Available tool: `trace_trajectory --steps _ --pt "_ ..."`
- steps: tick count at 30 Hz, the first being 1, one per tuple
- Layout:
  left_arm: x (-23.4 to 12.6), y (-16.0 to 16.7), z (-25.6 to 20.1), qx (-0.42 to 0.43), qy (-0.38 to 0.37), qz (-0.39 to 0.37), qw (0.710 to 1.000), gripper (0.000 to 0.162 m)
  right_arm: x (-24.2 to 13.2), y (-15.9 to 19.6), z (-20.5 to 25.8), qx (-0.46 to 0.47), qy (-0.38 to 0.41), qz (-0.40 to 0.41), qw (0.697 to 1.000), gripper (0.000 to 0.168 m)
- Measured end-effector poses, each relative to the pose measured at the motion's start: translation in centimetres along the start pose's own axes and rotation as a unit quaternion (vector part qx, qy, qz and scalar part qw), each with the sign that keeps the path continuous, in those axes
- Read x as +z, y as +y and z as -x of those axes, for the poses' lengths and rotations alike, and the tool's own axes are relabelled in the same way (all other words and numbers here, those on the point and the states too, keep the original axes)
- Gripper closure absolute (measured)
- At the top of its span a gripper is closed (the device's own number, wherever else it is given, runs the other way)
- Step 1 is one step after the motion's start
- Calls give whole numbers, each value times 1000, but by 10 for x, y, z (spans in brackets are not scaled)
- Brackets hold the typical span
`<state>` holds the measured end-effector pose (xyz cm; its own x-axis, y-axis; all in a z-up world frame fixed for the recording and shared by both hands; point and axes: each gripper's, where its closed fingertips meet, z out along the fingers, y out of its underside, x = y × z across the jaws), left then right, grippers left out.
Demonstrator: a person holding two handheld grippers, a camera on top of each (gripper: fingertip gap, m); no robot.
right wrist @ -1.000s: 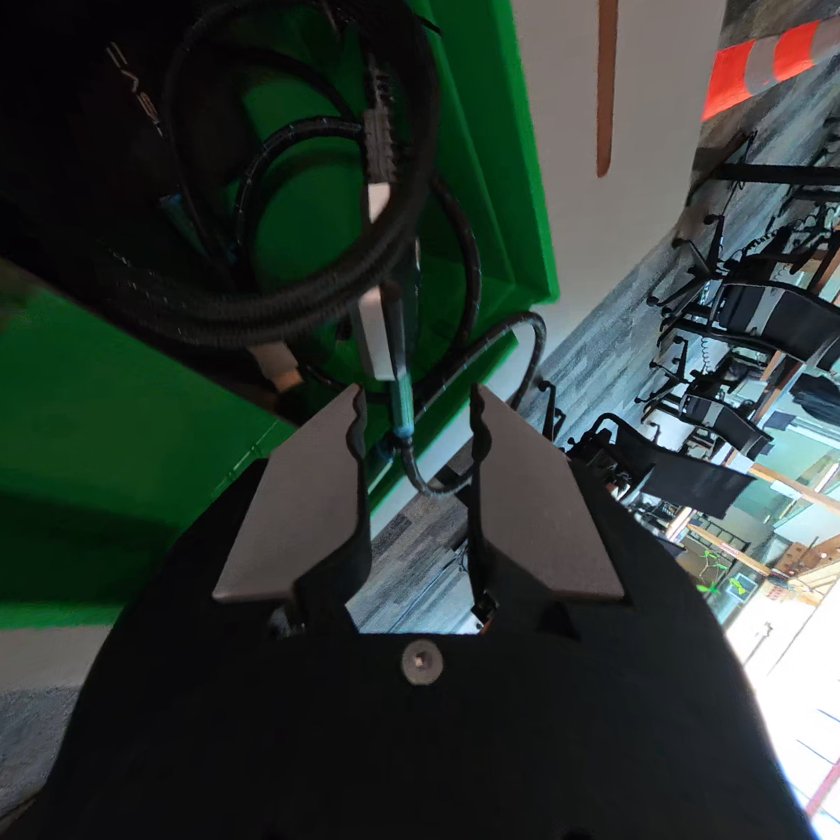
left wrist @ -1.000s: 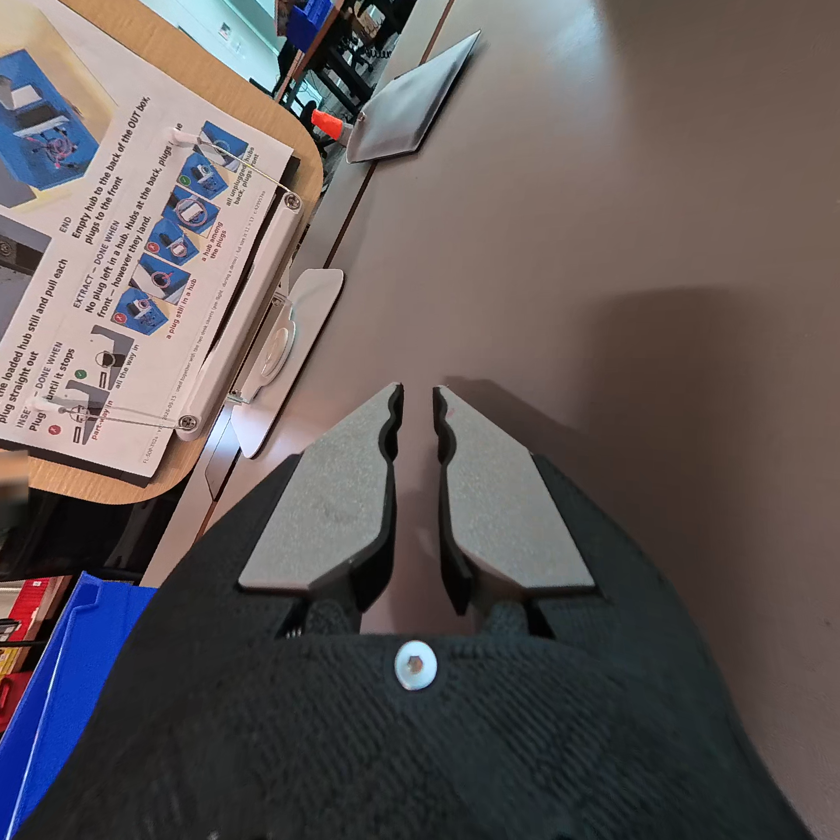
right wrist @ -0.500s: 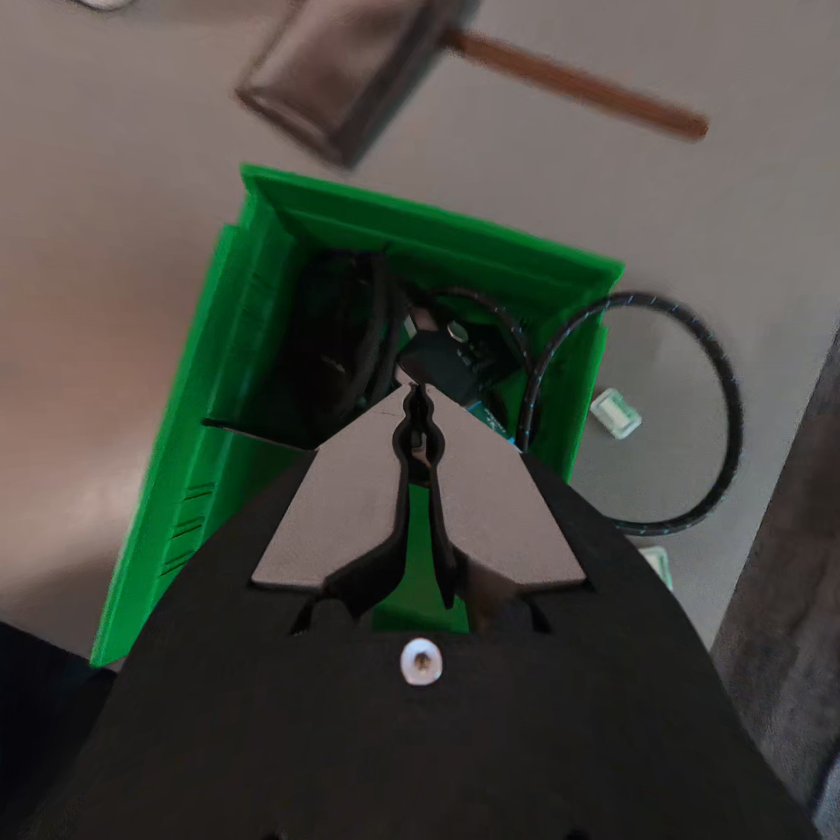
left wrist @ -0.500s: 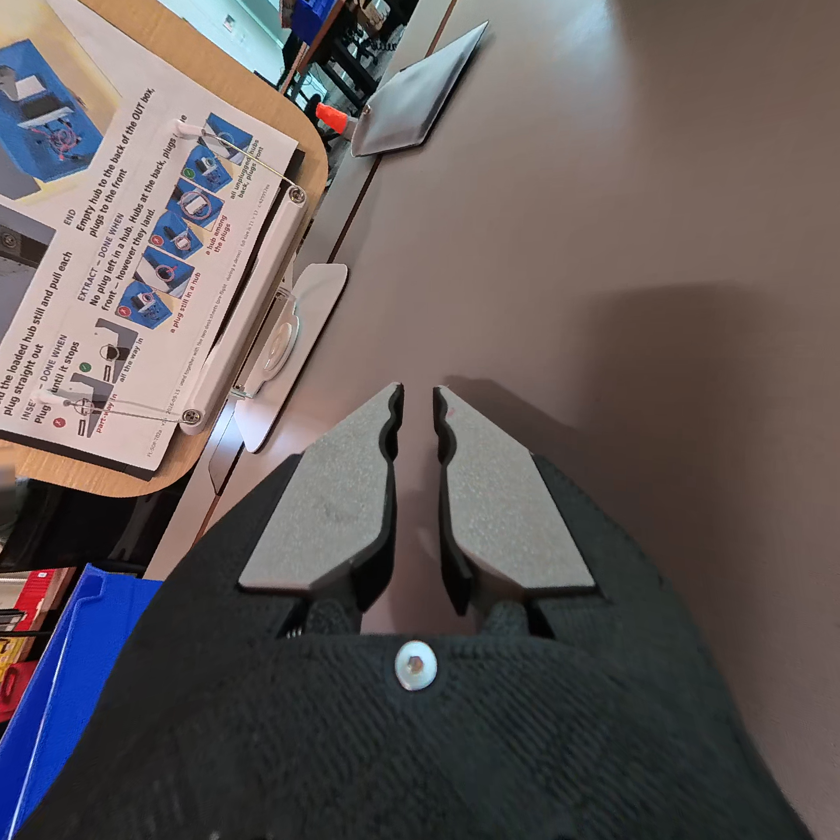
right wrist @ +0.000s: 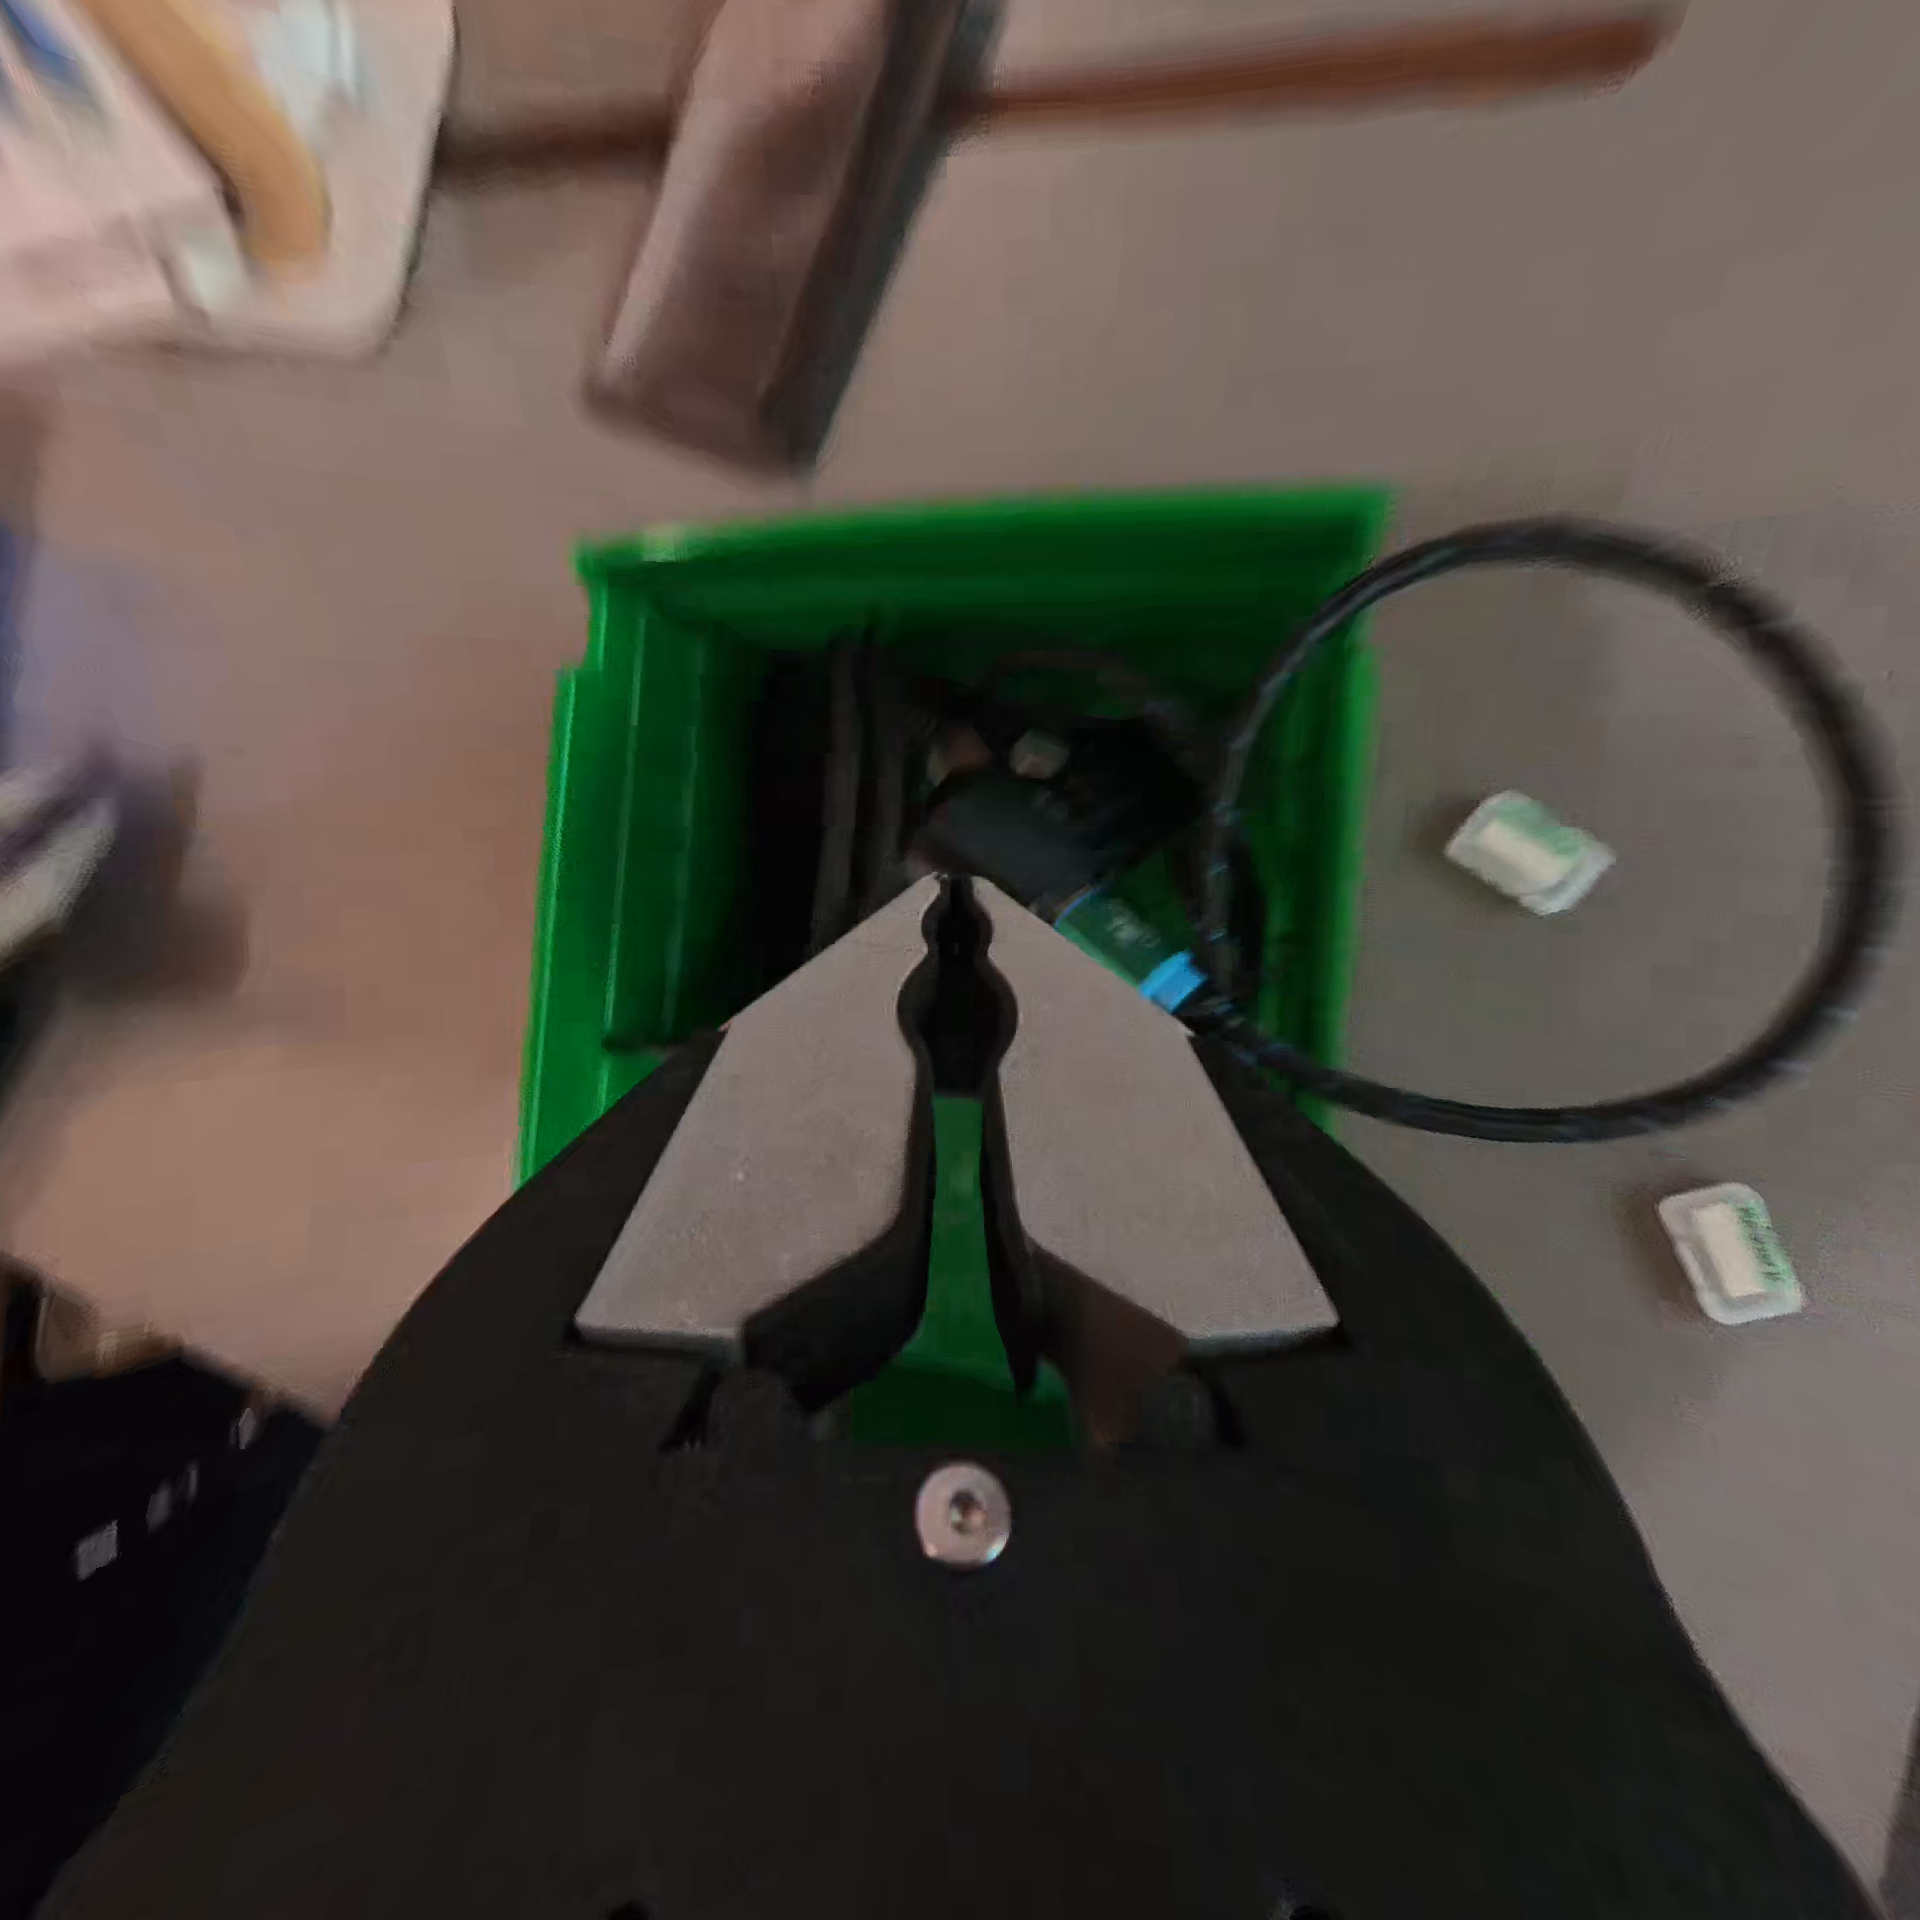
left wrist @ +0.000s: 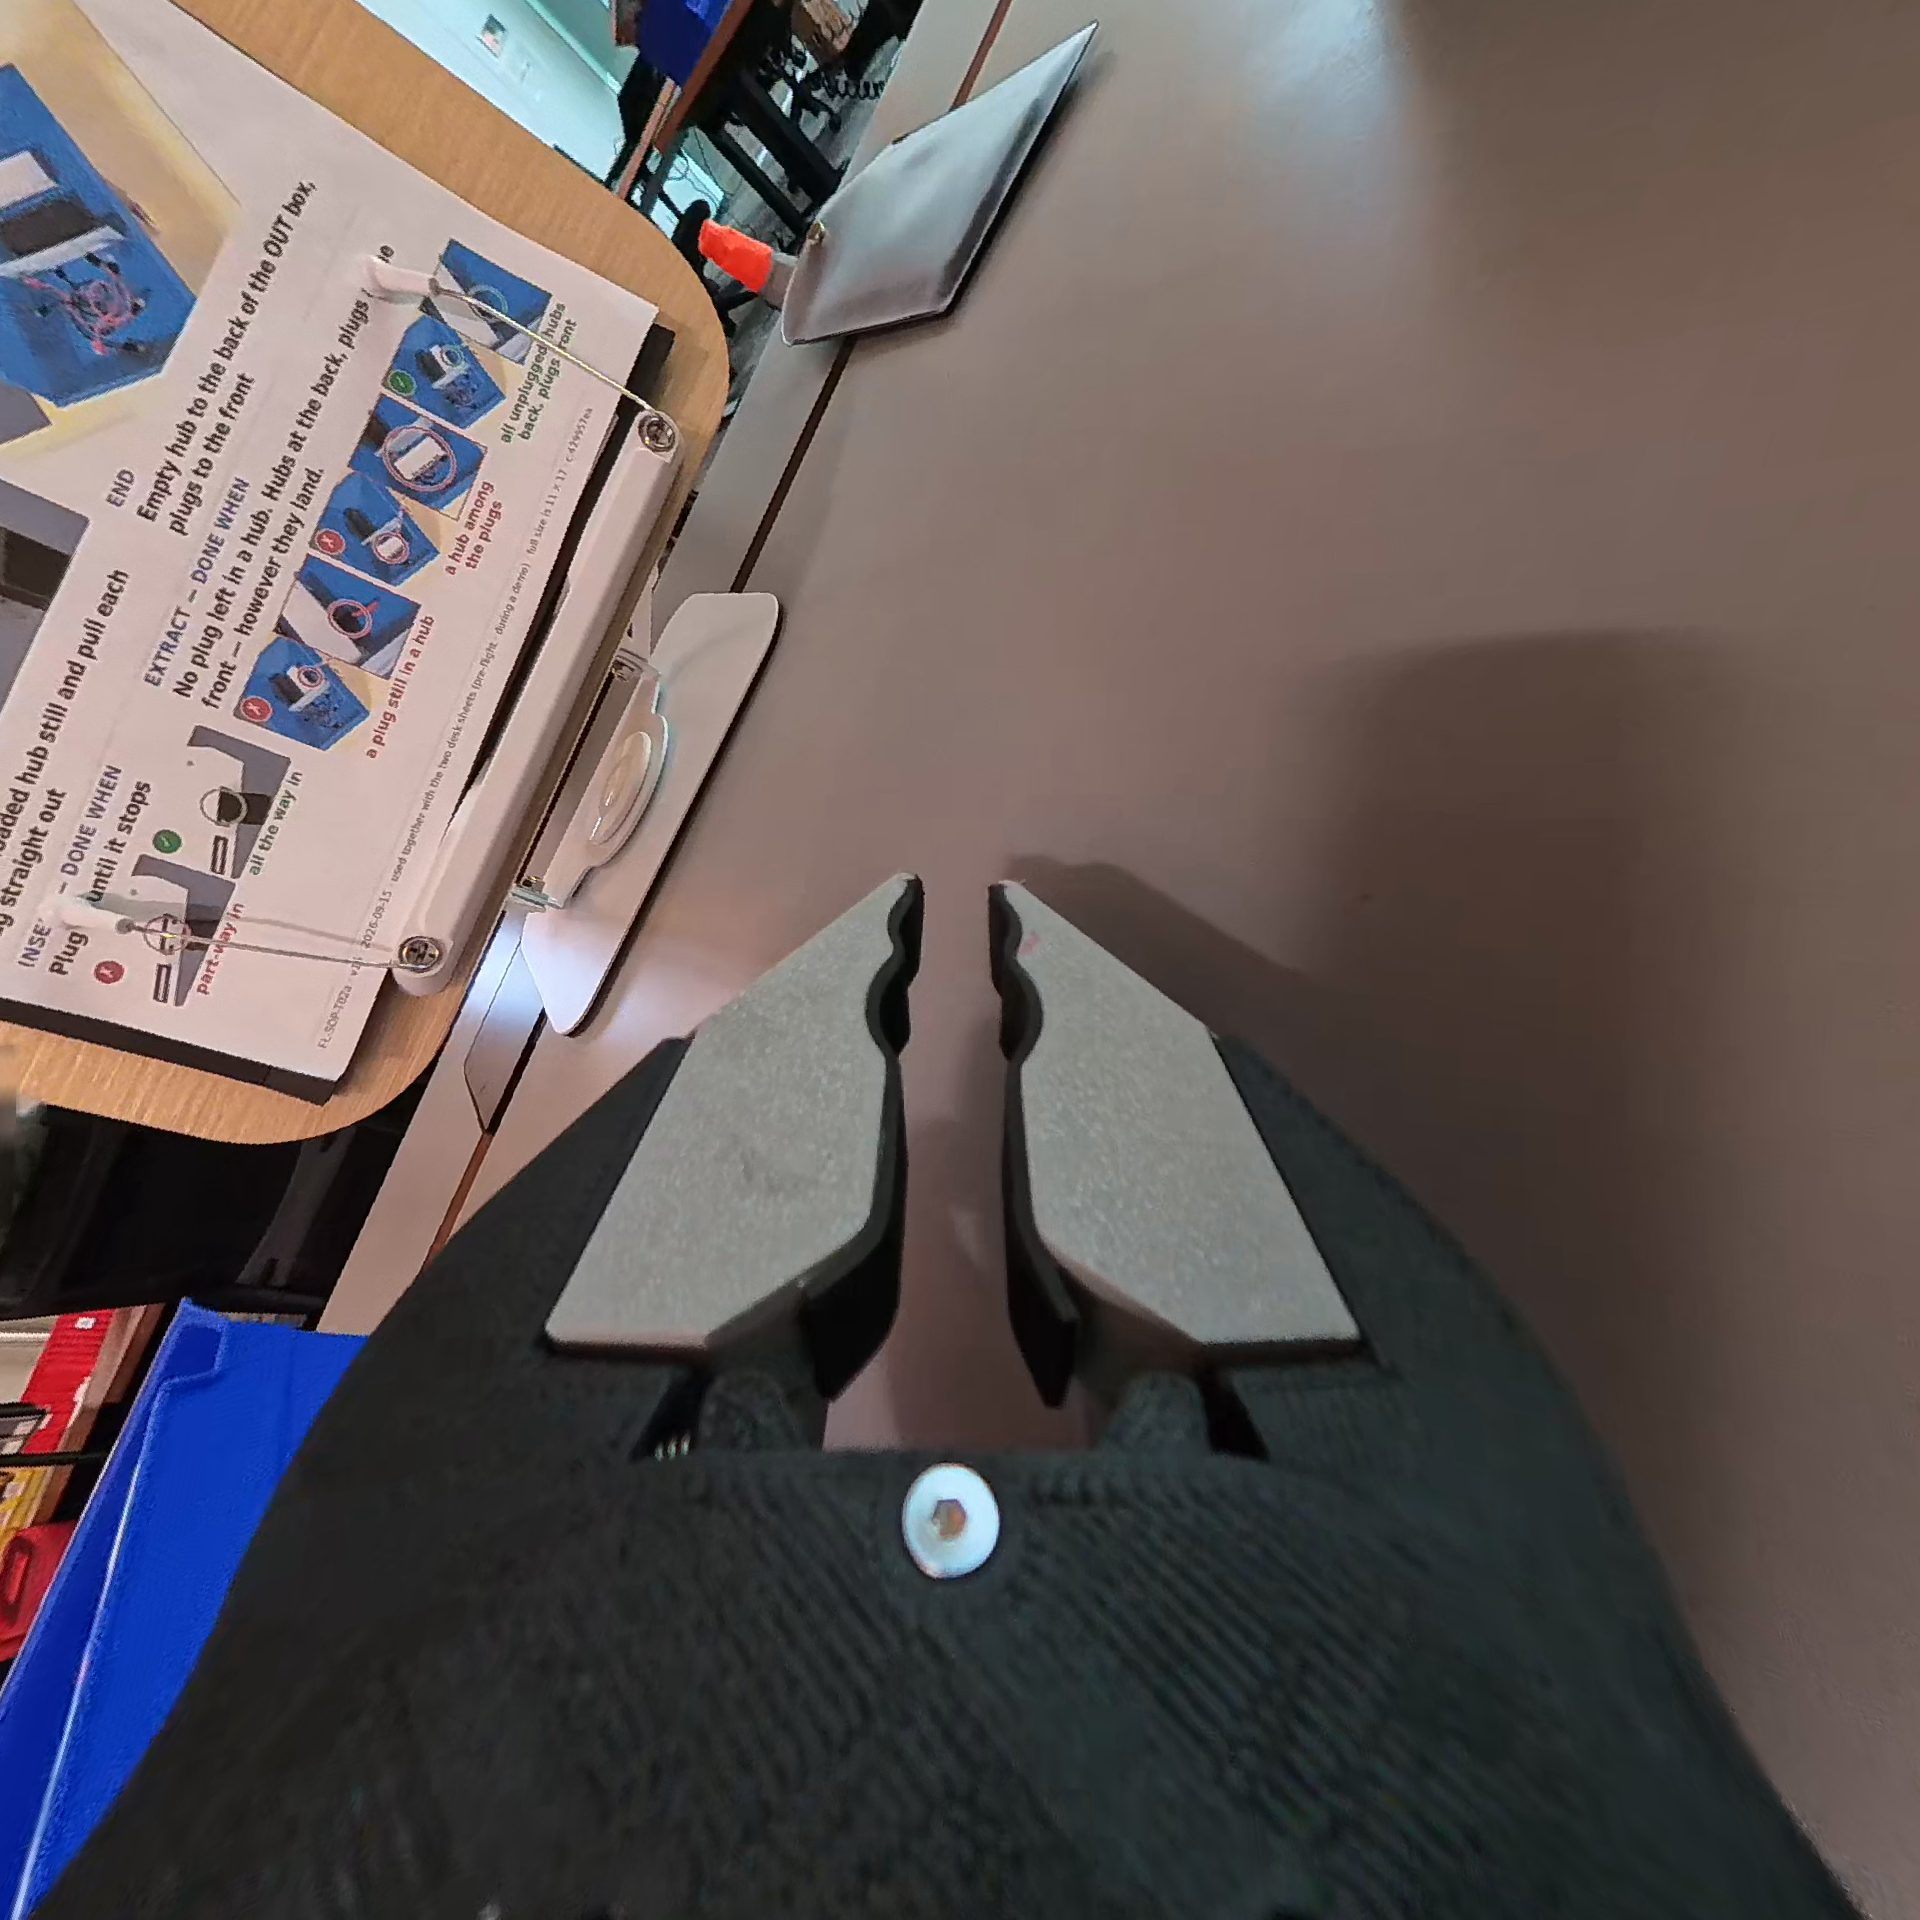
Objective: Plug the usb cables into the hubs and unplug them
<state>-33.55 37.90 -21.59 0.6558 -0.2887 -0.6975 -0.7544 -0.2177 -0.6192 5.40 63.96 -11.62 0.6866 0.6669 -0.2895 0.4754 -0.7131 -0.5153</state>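
right gripper [right wrist: 954, 883] is clenched on nothing right above the green bin [right wrist: 623, 831], whose black cable [right wrist: 1558, 1117] loops out sideways; left gripper [left wrist: 954, 891] slightly parted, empty, over the table [left wrist: 1351, 520]

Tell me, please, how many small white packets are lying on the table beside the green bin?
2: one packet inside the black cable loop, the other packet nearer the camera, outside it. The green bin could hide more.
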Motion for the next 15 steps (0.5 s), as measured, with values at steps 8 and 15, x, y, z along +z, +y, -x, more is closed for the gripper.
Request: trace_trajectory --steps 8,15 --pt "0 0 0 4 -6 1 1000 152 24 17 -23 29 55 53 997 168" --pt "2 1 -1 8 -3 6 1000 152 40 53 -39 -5 104 157 982 168"
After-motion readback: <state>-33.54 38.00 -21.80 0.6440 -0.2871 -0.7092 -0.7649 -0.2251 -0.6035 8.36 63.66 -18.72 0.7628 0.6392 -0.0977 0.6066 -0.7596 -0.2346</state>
